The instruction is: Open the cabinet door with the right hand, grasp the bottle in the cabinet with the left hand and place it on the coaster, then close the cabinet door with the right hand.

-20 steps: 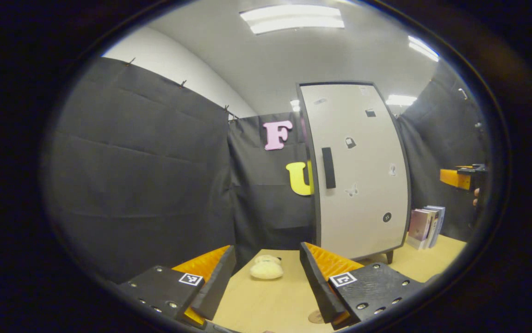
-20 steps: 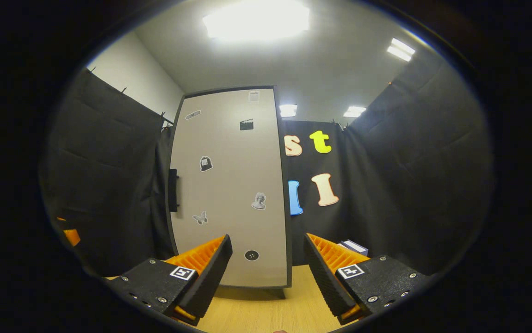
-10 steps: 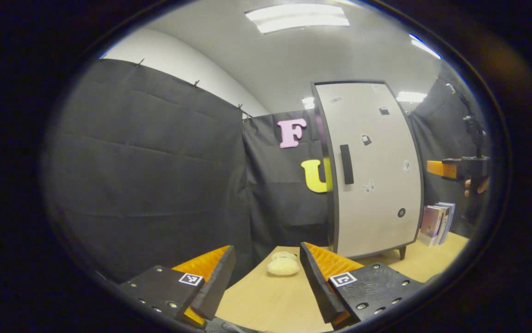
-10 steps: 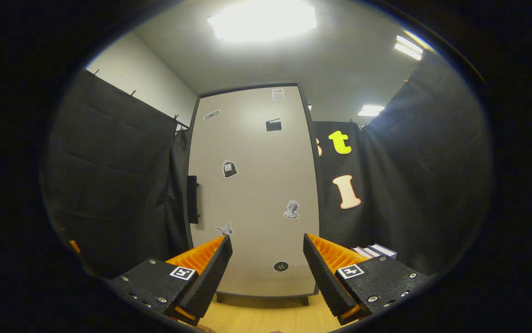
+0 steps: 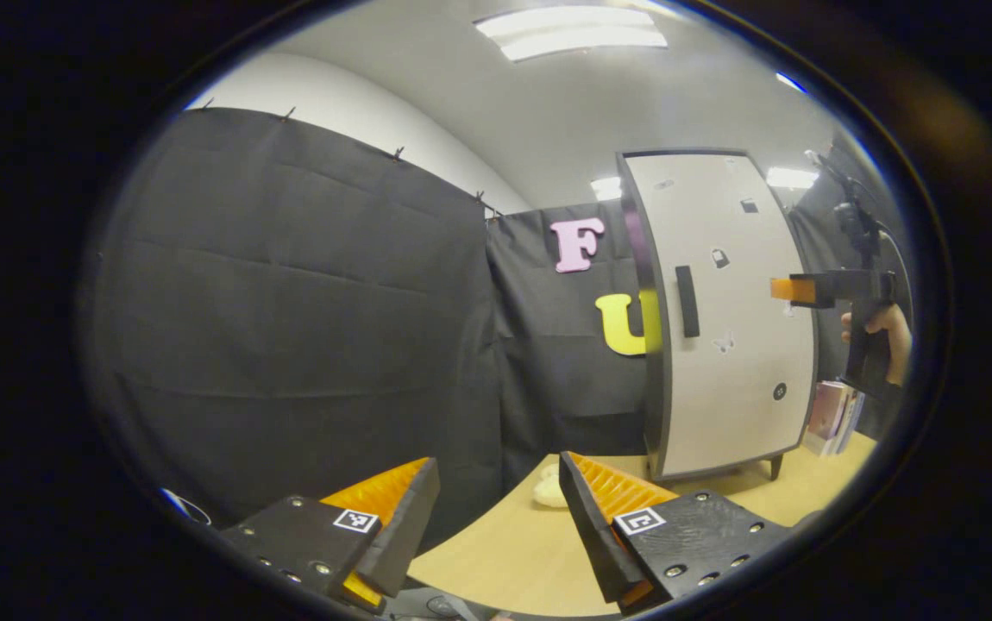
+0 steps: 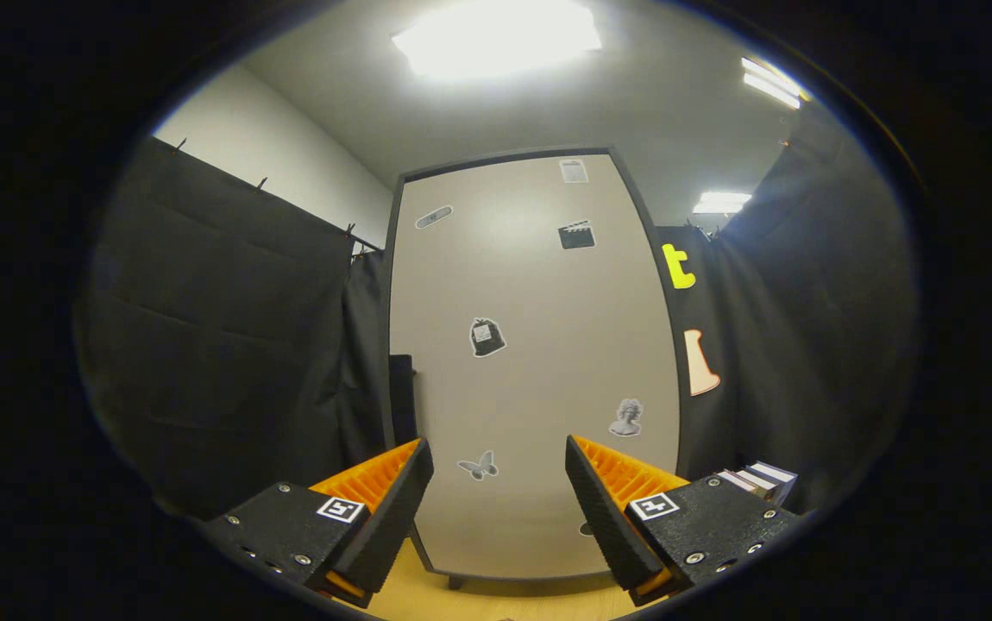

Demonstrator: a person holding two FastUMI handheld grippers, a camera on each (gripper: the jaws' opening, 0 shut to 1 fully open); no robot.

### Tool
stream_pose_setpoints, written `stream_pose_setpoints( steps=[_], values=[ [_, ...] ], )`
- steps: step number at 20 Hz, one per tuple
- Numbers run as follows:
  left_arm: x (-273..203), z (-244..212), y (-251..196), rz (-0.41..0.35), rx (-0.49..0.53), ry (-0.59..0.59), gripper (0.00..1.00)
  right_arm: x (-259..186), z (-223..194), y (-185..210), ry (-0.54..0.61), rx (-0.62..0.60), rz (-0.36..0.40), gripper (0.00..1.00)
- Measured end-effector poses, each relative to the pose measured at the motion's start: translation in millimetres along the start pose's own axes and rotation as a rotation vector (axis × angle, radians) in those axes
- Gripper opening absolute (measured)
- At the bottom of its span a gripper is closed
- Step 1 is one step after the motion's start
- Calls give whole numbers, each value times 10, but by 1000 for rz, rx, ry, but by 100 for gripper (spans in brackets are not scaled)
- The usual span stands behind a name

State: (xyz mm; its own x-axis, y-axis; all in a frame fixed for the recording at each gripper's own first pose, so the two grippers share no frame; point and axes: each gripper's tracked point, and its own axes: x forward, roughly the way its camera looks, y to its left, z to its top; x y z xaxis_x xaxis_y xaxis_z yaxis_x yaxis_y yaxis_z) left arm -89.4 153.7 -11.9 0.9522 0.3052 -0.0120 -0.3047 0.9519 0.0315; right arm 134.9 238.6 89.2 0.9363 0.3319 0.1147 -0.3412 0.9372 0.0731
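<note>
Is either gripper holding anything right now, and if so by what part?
Nothing is held. The left gripper and right gripper both stand open with bare gaps; the cabinet door is closed and its handle untouched.

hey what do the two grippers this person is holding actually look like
Each hand-held gripper has two wedge-shaped fingers with ribbed inner faces, on flat black blocks studded with screws, each block carrying a small square black-and-white marker. The left hand-held gripper and right hand-held gripper look alike. Seen from the left gripper view, the right one has a dark pistol-style handle held by a hand.

The pale grey cabinet door (image 6: 539,362) has a dark frame, black handle (image 5: 687,301) and small monochrome stickers.
</note>
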Motion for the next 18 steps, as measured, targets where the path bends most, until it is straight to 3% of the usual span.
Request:
stream_pose_setpoints(
  steps=[7, 15, 18],
  values=[
    [-52, -69, 334, 71, 2, 8, 84, 533, -7, 498, 15, -1, 60, 95],
    [-177, -173, 686, 144, -4, 28, 84, 1203, -183, 910, 69, -13, 77, 94],
    [-172, -234, 787, 166, -7, 38, 83, 1427, -274, 994, 95, -48, 62, 87]
  ],
)
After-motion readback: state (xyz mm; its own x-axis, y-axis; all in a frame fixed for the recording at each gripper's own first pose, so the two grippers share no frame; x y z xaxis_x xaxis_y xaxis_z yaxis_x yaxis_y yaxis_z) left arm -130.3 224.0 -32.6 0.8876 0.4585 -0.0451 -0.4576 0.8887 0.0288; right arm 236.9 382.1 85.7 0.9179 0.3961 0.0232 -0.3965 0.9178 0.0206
